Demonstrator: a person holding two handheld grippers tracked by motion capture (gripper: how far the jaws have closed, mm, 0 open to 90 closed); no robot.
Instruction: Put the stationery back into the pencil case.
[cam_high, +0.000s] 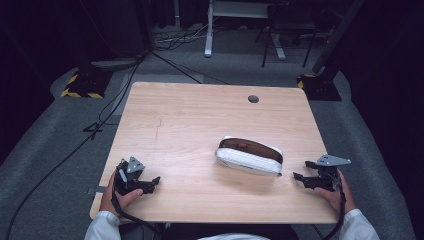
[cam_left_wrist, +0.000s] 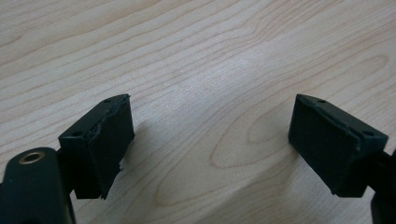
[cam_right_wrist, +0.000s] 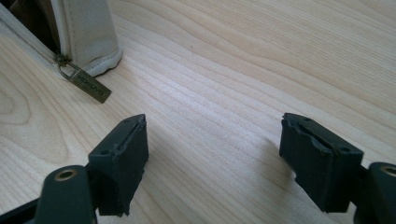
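Just right of the white zip pouch (cam_high: 249, 157), lying crosswise and unzipped, the right gripper (cam_high: 302, 169) waits spread and empty, nearer than the also spread left gripper (cam_high: 151, 183).

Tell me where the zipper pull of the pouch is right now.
In the right gripper view the zipper pull lies flat on the table at upper left, beside the pouch corner, ahead of the right gripper.

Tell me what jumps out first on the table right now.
The white pencil case lies unzipped, right of the table's middle, its brown inside showing along the top. Its brass zipper pull lies on the wood just ahead of the right gripper, whose jaws stand open and empty. The left gripper, also open, sits near the table's front left over bare wood.
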